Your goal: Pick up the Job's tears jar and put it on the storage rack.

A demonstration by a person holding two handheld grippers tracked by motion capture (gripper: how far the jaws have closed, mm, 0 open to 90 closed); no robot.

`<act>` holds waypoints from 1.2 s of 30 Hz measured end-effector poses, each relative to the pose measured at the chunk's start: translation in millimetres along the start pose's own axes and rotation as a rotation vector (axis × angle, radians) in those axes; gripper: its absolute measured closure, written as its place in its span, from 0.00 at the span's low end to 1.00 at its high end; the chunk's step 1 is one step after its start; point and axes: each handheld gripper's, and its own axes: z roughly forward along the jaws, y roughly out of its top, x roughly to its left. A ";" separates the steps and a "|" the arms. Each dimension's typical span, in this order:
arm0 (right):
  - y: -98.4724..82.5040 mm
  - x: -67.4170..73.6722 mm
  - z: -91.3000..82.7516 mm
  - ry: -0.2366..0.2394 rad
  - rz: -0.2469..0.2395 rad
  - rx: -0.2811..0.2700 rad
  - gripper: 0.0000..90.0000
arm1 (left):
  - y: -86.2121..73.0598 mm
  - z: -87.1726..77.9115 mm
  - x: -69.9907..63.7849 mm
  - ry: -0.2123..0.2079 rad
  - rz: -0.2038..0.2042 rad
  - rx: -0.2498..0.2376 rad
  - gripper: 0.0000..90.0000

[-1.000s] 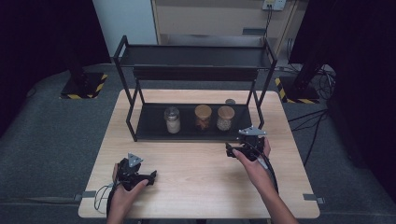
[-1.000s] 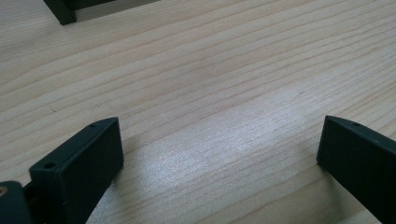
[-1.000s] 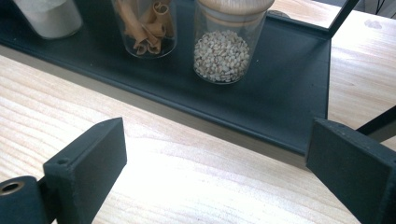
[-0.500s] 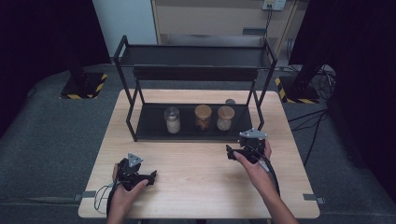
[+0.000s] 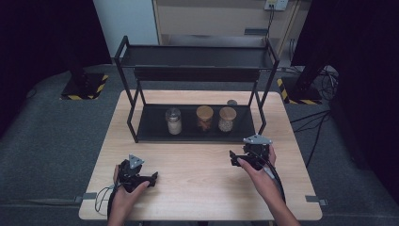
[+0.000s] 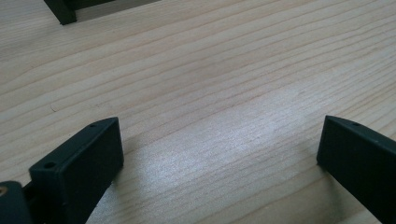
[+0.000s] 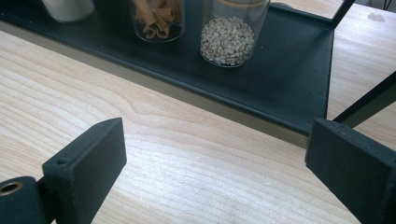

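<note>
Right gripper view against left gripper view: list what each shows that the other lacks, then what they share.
Right gripper view alone: the jar of pale beans, the jar of brown curled sticks and a white-filled jar, all on the black shelf tray. Left gripper view alone: a black rack foot at the top edge. Shared: the wooden table and open black jaws with nothing between them.

Light wood tabletop [image 5: 197, 165], black two-tier rack [image 5: 195, 70] stood on it, three jars [image 5: 204, 117] sat on rack's lower shelf

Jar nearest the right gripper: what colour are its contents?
Pale beige, small round grains in the clear jar, clearest in the right gripper view. It stands on the black shelf.
</note>
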 end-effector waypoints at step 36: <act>-36.3 15.4 -8.0 0.041 -0.057 -0.010 0.02 | 0.0 0.0 0.0 0.000 0.000 0.000 0.00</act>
